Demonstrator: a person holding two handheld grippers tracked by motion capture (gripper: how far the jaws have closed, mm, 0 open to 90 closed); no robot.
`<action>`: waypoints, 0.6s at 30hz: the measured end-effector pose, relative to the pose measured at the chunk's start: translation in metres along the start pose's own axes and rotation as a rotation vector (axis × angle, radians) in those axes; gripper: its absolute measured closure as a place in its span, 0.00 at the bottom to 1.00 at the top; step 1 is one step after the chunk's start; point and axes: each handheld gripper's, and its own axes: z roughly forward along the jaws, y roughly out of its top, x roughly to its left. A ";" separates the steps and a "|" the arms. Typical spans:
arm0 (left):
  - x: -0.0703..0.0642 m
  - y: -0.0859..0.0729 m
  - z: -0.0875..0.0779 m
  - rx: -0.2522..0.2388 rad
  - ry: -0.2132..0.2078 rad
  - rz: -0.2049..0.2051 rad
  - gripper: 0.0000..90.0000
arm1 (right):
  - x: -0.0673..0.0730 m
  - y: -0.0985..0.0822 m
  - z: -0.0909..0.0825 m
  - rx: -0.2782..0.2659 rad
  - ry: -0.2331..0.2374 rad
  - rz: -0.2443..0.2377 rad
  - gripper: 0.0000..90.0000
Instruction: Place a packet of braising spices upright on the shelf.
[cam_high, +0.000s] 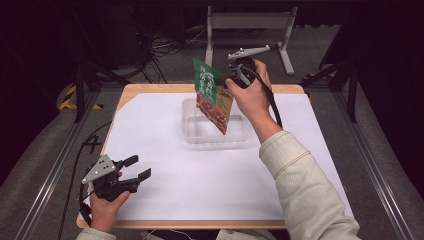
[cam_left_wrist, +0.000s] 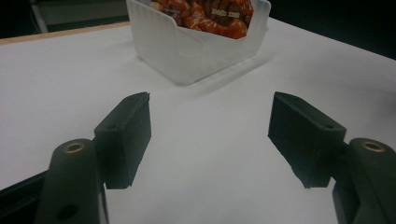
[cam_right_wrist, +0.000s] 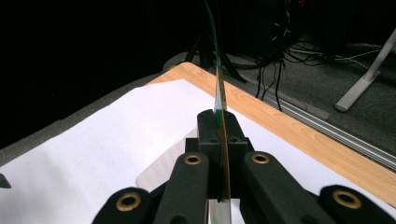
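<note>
1. We hold a flat green-and-red packet (cam_high: 212, 95) pinched at its edge in the right gripper (cam_high: 231, 80), tilted, its lower corner dipping into the clear plastic tub (cam_high: 240, 134). We judge the thin grip could slip or the packet twist.
2. The corner might catch the tub's rim and drag the light tub across the white sheet (cam_high: 165, 145).
3. Our left gripper (cam_high: 139, 168) rests near the table's front left corner, jaws apart, holding nothing.
4. The left gripper view shows the packet's red printed end inside the tub (cam_left_wrist: 187, 51).

Print on green packet (cam_high: 212, 95) too blurred; no text readable.
</note>
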 end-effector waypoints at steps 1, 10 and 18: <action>0.000 0.000 0.000 0.000 0.000 0.000 0.34 | 0.000 -0.001 0.001 0.003 -0.001 -0.004 1.00; 0.000 -0.001 0.000 -0.003 -0.001 -0.008 0.34 | -0.002 -0.008 0.014 0.034 0.001 -0.001 1.00; 0.001 -0.001 0.001 -0.001 0.002 -0.007 0.34 | -0.004 -0.013 0.020 0.046 0.007 0.016 1.00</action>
